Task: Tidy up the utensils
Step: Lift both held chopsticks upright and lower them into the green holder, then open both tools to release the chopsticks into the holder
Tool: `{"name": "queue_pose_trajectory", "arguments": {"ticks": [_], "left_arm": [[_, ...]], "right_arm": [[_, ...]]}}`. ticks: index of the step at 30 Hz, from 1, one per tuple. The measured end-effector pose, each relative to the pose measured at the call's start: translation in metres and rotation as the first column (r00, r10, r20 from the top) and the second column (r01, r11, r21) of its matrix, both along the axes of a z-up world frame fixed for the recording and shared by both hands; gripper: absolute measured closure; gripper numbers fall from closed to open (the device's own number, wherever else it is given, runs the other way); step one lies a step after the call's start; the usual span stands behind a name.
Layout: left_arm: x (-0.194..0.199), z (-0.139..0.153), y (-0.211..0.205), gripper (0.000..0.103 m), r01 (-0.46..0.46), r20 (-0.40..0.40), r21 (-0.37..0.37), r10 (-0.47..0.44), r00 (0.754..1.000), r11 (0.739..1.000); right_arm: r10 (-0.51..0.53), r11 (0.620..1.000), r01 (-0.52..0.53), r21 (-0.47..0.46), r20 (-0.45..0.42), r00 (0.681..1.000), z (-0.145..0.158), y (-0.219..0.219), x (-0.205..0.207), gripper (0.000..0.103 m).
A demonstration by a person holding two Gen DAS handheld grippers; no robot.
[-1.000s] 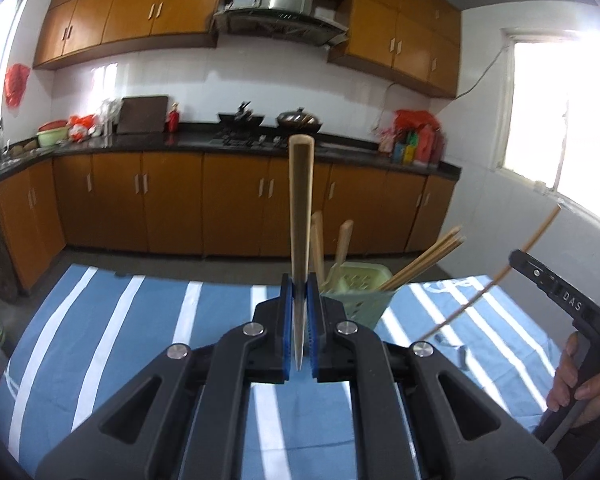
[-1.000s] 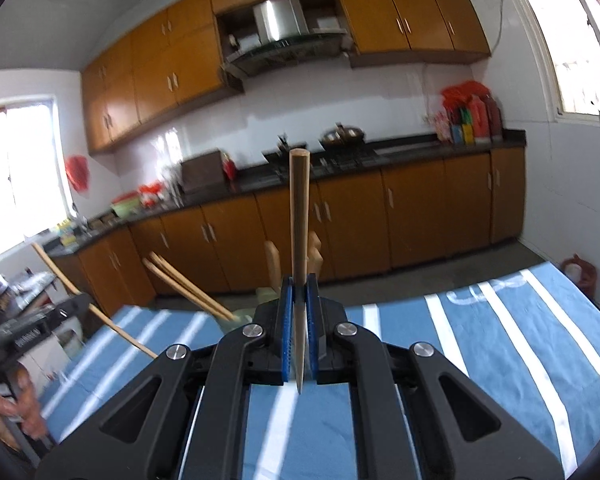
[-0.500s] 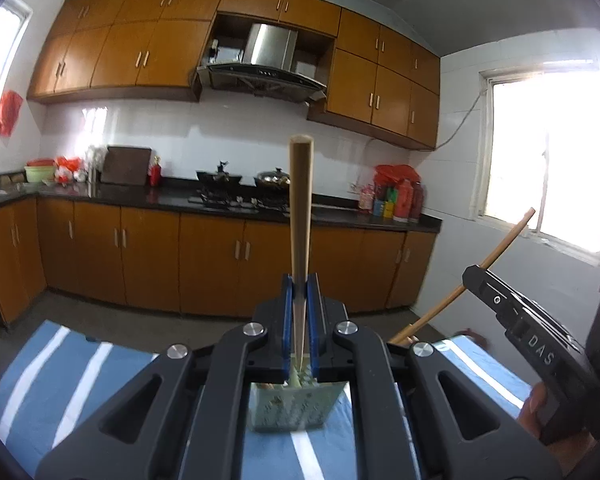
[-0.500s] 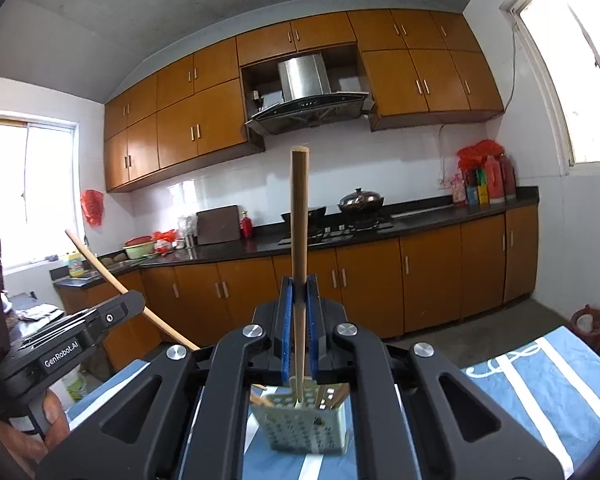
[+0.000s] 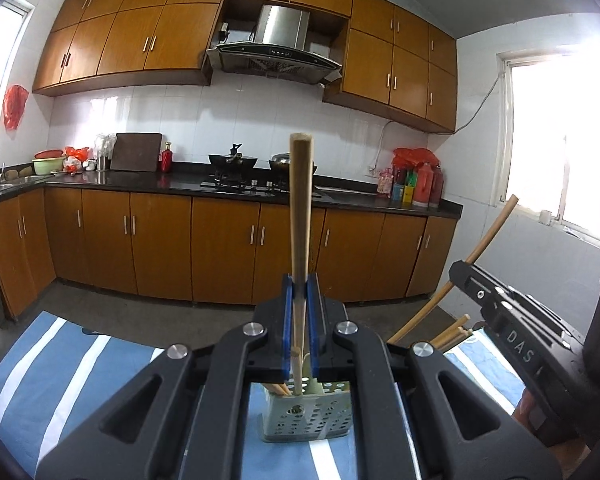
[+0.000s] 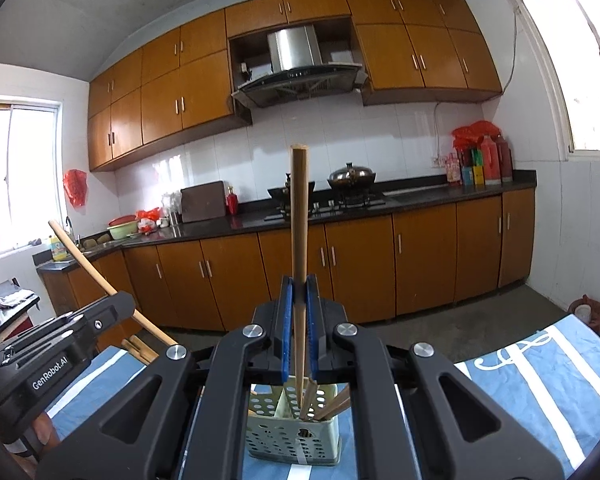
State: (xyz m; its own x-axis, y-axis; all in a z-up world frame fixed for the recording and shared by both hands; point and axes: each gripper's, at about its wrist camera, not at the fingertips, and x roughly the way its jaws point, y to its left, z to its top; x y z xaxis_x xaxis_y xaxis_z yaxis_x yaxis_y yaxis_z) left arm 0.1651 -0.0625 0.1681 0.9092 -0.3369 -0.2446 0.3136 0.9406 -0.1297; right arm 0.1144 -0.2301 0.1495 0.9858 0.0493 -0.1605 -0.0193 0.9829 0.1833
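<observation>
Both grippers are clamped on a wooden chopstick each: left gripper [image 5: 299, 320] holds the left wooden chopstick [image 5: 300, 208], right gripper [image 6: 299, 320] the right wooden chopstick [image 6: 299, 220], long axes near vertical, tops pointing up at frame centre. Lower tips look already inside the pale green perforated plastic holder [image 6: 292, 436] on the striped blue tabletop [image 6: 540, 380], hard to tell. Risk: crowded sticks inside could jam one, tipping the holder.

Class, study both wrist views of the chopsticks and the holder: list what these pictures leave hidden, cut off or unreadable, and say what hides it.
- Left wrist view: the lower tip of the chopstick held in the left tool is hidden behind the tool's body.
- Left wrist view: the holder shows only through a gap in the tool; its sides are covered.
- Right wrist view: the right tool hides the holder's rim, so the chopsticks inside cannot be counted.
</observation>
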Motion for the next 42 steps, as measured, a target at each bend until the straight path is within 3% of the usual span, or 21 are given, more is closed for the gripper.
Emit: {"name": "queue_pose_trajectory", "arguments": {"ticks": [16,22,26,34,42], "left_arm": [[0.024,-0.022,-0.005,0.095,0.016,-0.045,0.005,-0.016,0.999,1.0],[0.024,-0.016,-0.002,0.086,0.003,-0.044,-0.006,-0.003,0.999,1.0],[0.021,-0.014,0.003,0.082,-0.004,-0.043,-0.018,0.003,0.999,1.0],[0.003,-0.008,0.015,0.074,-0.027,-0.027,-0.02,0.027,0.999,0.999],[-0.021,-0.014,0.035,0.059,-0.103,-0.042,0.047,0.105,0.994,0.994]], "right_arm": [[0.031,0.999,-0.03,0.01,-0.06,0.998,-0.011,0.002,0.023,0.096],[0.042,0.999,-0.041,0.018,-0.068,0.997,-0.008,0.0,0.017,0.093],[0.032,0.999,-0.03,0.028,-0.06,0.998,-0.006,-0.003,0.011,0.08],[0.013,1.0,-0.013,0.006,-0.037,0.999,0.003,-0.007,-0.007,0.074],[-0.016,1.0,0.015,-0.007,-0.018,1.0,0.004,-0.013,-0.036,0.057]]}}
